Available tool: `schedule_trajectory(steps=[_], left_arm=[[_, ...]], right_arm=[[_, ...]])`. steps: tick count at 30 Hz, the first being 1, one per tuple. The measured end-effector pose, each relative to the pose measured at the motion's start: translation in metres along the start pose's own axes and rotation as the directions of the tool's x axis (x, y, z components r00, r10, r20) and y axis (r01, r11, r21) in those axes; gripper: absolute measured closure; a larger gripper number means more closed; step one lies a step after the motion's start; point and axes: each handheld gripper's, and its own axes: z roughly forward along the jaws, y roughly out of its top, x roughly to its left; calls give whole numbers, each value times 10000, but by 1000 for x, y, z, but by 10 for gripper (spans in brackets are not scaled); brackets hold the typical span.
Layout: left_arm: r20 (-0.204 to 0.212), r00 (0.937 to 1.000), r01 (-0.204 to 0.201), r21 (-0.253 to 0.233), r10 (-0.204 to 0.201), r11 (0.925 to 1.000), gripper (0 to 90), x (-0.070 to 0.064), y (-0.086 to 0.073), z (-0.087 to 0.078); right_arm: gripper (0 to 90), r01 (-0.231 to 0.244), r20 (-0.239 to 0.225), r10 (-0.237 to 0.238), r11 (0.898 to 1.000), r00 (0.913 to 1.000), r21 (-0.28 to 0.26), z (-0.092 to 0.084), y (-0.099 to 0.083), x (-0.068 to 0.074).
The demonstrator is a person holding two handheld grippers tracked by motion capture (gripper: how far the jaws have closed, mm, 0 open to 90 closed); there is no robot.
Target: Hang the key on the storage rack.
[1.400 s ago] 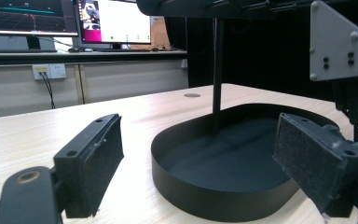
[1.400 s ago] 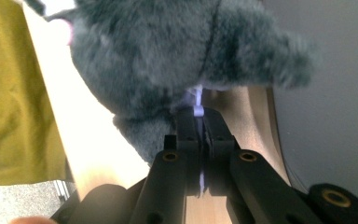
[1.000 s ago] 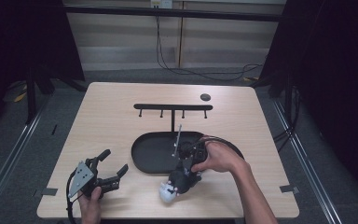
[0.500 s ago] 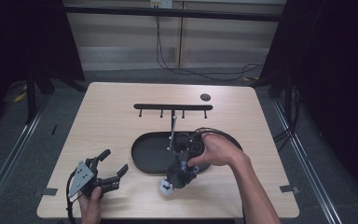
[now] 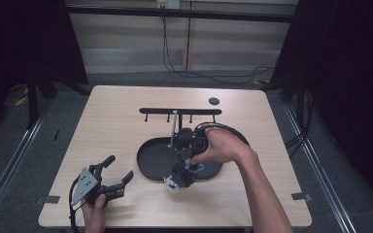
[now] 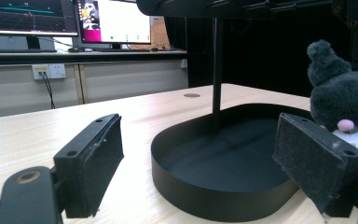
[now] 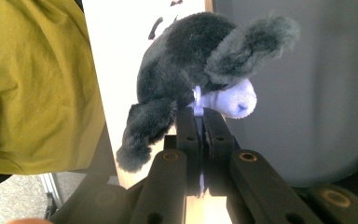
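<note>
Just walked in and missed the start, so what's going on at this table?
A person works with two handheld grippers. The right gripper has its jaws shut on a small grey-and-white plush toy, gripping a pale loop on it, at the near edge of a black oval tray. A black rack with hooks stands behind. The left gripper rests open at the table's near left, holding nothing.

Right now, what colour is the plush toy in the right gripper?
Dark grey plush toy with a pale lilac snout, clearest in the right gripper view.
</note>
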Motion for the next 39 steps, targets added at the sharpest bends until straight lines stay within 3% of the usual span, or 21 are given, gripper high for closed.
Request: schedule_trajectory(steps=[6,18,28,39], left_arm=[[2,10000,-2,-2,2,10000,153,0,0,0],[3,10000,-4,0,4,10000,154,0,0,0],[-1,10000,4,-13,-4,10000,154,0,0,0],[-8,10000,1,-33,-1,10000,152,0,0,0]], right_arm=[[872,157,368,-161,9998,9992,115,-9,7,-2],[872,282,600,-283,9996,9978,24,-28,17,-10],[873,276,590,-273,9996,9979,-33,-36,25,-23],[873,14,509,-27,9996,9987,268,-41,33,-42]])
